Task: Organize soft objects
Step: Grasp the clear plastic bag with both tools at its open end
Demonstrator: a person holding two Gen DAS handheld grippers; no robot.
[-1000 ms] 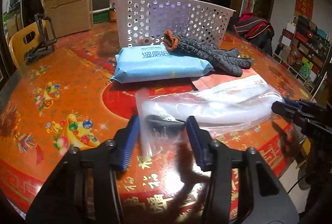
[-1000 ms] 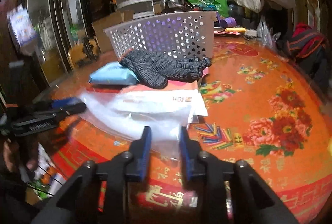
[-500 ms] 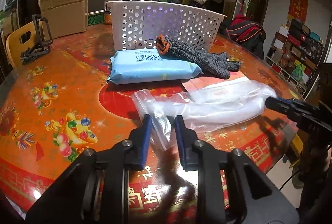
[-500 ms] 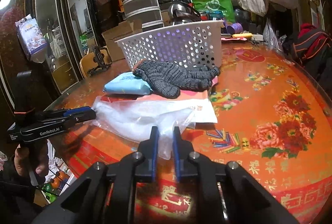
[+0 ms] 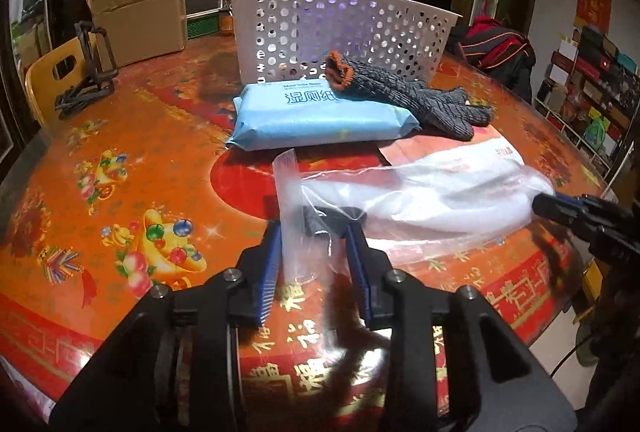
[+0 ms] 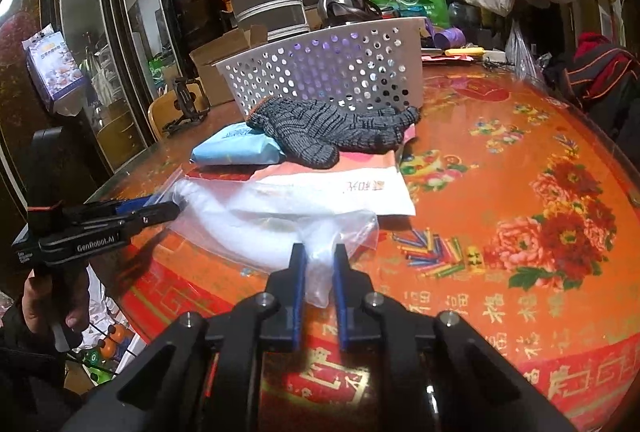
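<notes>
I've got the clear plastic bag (image 5: 420,204) stretched low over the tabletop (image 5: 120,160), left gripper (image 5: 316,252) jaws part-open around its zip end, right gripper (image 6: 318,272) jaws pinching the other, so I'd lift both evenly toward the white basket (image 5: 340,28).

At frame centre, the wipes pack (image 5: 324,116) lies on the desk (image 5: 120,160), before the basket (image 5: 340,32). The glove (image 5: 408,98) rests on its right end. The plastic bag (image 5: 420,204) lies below them, toward lower right.
</notes>
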